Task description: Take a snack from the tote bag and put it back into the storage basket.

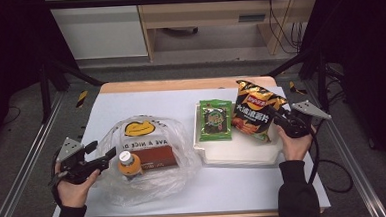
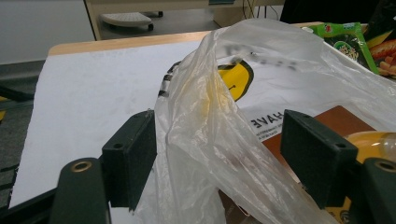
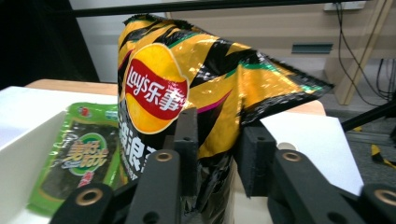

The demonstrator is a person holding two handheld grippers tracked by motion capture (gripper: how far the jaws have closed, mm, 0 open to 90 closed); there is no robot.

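A yellow and black Lay's chips bag [image 1: 253, 110] leans on the right part of a white tray [image 1: 233, 154], next to a flat green seaweed pack [image 1: 215, 120]. My right gripper [image 1: 277, 117] is at the bag's right edge. In the right gripper view the chips bag [image 3: 187, 79] rises between the parted jaws of the right gripper [image 3: 219, 149], which is open. At the left, a clear plastic bag [image 1: 172, 132] holds an orange-capped bottle [image 1: 129, 164] and a brown box [image 1: 156, 155]. My left gripper [image 2: 219, 154] is open, with a fold of the plastic bag [image 2: 215, 107] between its jaws.
The white sheet [image 1: 210, 187] covers the table, whose wooden back edge [image 1: 179, 84] shows beyond it. Metal rails run along both sides. The seaweed pack [image 3: 79, 154] lies in the tray [image 3: 18, 154] left of the chips.
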